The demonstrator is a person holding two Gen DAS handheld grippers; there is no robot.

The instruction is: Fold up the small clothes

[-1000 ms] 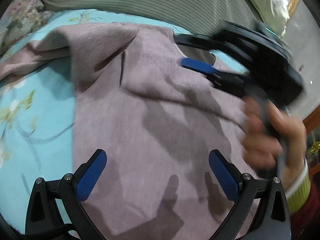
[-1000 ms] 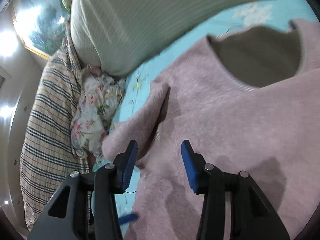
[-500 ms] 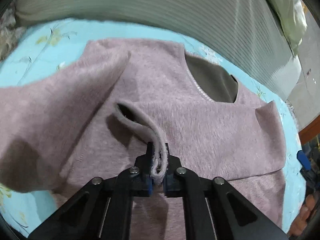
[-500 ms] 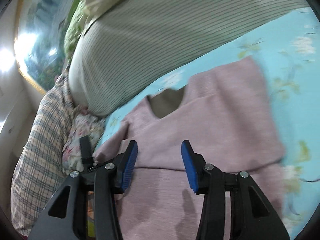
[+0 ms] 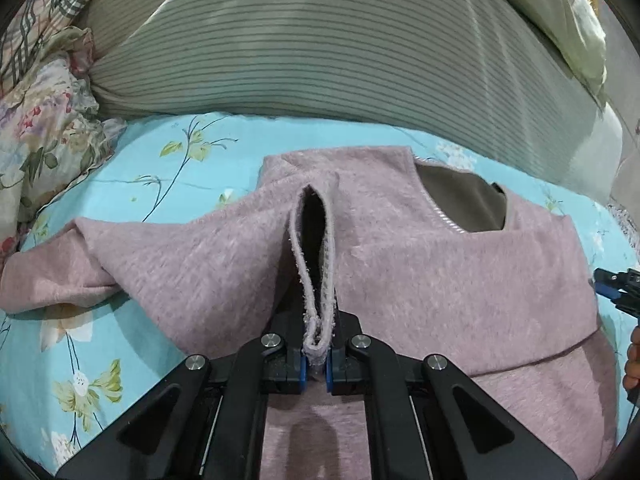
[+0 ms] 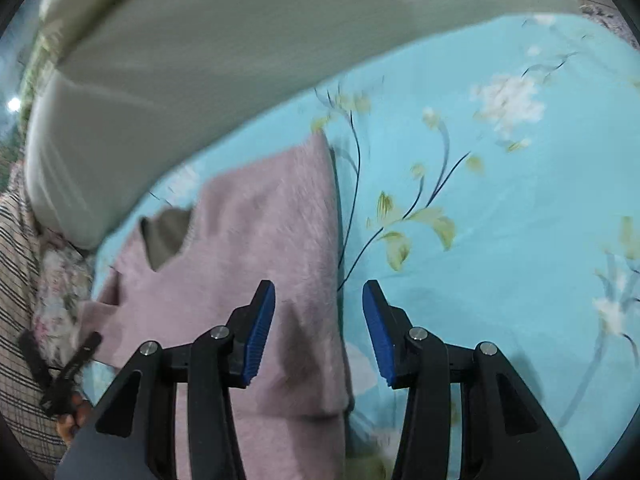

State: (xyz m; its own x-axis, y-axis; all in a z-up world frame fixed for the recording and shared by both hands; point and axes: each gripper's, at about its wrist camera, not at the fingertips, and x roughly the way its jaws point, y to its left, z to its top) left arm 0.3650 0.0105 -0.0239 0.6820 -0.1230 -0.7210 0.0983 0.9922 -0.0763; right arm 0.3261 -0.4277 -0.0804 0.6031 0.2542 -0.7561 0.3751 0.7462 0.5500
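Here the left tongs (image 5: 316,364) are pinched tight on the sleeve cuff (image 5: 318,332) of the pink sweater (image 5: 460,280), which lies on the floral bed sheet (image 5: 80,344) below a striped pillow (image 5: 320,48). The right tongs (image 6: 318,336) gape wide, holding nothing, above the sweater's edge.

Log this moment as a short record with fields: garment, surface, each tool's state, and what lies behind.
garment: pink fuzzy sweater, lying on the bed, one side already folded over the body, dark lining showing at the neck opening
surface: light blue floral bedsheet
left tool: shut on the sleeve cuff, which is lifted over the sweater's body
right tool: open, empty, above the sweater's right edge and the sheet
behind: striped grey-green pillow; floral cloth at the left
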